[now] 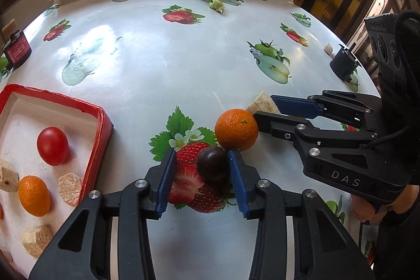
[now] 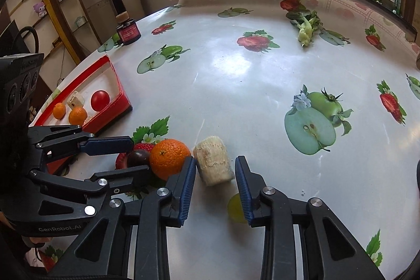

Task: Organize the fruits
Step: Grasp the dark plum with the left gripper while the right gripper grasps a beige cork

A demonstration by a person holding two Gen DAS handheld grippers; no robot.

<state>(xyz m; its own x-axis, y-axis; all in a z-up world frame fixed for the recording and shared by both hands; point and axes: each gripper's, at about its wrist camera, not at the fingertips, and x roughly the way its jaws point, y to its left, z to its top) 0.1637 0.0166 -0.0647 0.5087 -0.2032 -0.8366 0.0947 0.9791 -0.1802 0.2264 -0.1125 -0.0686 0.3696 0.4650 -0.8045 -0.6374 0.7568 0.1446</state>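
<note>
The left gripper (image 1: pixel 201 169) stood spread around a dark plum (image 1: pixel 212 166) on the worktop (image 1: pixel 157 64), its right blue finger touching the fruit, the left one apart from it. An orange (image 1: pixel 236 129) sat just behind the plum, touching it. The right gripper (image 1: pixel 263 108) reached in from the right, its fingers open around a pale porous chunk (image 1: pixel 262 102) beside the orange. At left, a red-rimmed tray (image 1: pixel 103 127) held a tomato (image 1: pixel 52 146), a small orange (image 1: pixel 34 196) and several pale chunks.

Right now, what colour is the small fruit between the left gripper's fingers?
Dark purple, almost black plum; the left wrist view shows it best.
</note>
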